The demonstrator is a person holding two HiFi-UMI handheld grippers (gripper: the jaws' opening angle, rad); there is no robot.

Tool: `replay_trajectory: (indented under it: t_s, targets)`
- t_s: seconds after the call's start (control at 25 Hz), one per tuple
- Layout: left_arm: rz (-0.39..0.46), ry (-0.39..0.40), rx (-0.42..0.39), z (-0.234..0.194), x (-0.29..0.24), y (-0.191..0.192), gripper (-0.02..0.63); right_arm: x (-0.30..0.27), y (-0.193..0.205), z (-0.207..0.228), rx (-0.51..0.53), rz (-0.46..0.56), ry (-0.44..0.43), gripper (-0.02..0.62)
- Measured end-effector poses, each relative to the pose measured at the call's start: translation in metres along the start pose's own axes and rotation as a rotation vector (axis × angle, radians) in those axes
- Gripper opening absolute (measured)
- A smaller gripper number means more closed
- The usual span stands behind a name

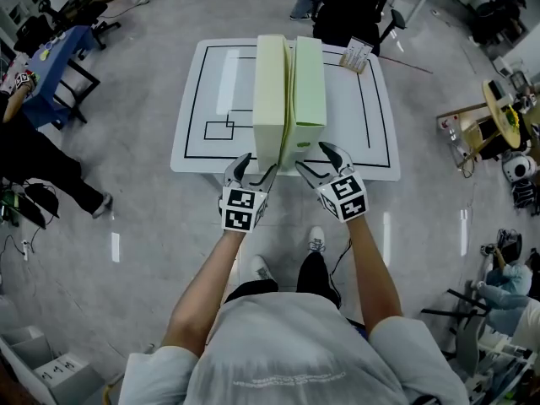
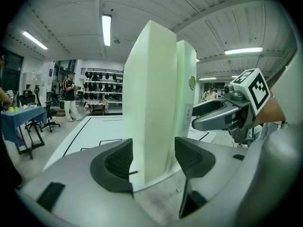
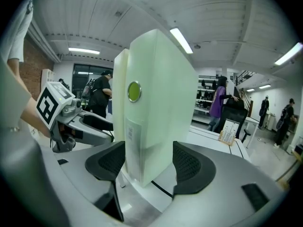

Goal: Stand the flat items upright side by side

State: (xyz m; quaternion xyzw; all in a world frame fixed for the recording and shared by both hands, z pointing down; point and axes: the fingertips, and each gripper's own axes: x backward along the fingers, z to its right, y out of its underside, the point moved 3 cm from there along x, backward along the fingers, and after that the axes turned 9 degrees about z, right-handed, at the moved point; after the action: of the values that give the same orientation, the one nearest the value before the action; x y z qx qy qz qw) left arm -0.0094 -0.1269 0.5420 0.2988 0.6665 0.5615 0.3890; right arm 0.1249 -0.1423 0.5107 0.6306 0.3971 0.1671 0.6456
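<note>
Two pale green flat boxes stand upright side by side on the white table (image 1: 196,142), the left box (image 1: 270,91) touching or nearly touching the right box (image 1: 309,87). My left gripper (image 1: 256,169) is at the near end of the left box (image 2: 149,93). Its jaws are open, and the box's near corner sits between the pads without visible pressure. My right gripper (image 1: 319,160) is at the near end of the right box (image 3: 161,103), which carries a round green sticker. It is open too, with a pad on either side of the box's corner.
Black rectangle outlines are marked on the table top. A small card stand (image 1: 356,55) sits at the far right corner, with a person in black (image 1: 354,7) just behind it. A blue table (image 1: 51,57) and seated people are to the left, equipment to the right.
</note>
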Motion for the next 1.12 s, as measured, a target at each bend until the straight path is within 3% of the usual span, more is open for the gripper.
replay_trajectory:
  t_s: [0.12, 0.24, 0.44, 0.52, 0.88, 1.12]
  targets:
    - [0.014, -0.010, -0.015, -0.007, 0.014, -0.009, 0.233, 0.014, -0.012, 0.004, -0.026, 0.019, 0.043, 0.309]
    - [0.025, 0.004, -0.101, -0.009, 0.025, -0.027, 0.161, 0.029, -0.030, 0.013, -0.013, 0.054, 0.109, 0.256]
    - [0.079, 0.027, -0.174, -0.016, 0.043, -0.066, 0.042, 0.061, -0.067, 0.030, 0.031, 0.125, 0.236, 0.075]
    - [0.091, 0.036, -0.207, -0.020, 0.051, -0.083, 0.025, 0.076, -0.086, 0.033, 0.061, 0.162, 0.265, 0.037]
    - [0.252, 0.041, -0.331, -0.017, 0.093, -0.181, 0.018, 0.131, -0.169, 0.026, 0.169, 0.291, 0.315, 0.028]
    - [0.365, 0.053, -0.403, -0.006, 0.117, -0.228, 0.018, 0.148, -0.197, 0.008, 0.237, 0.334, 0.316, 0.028]
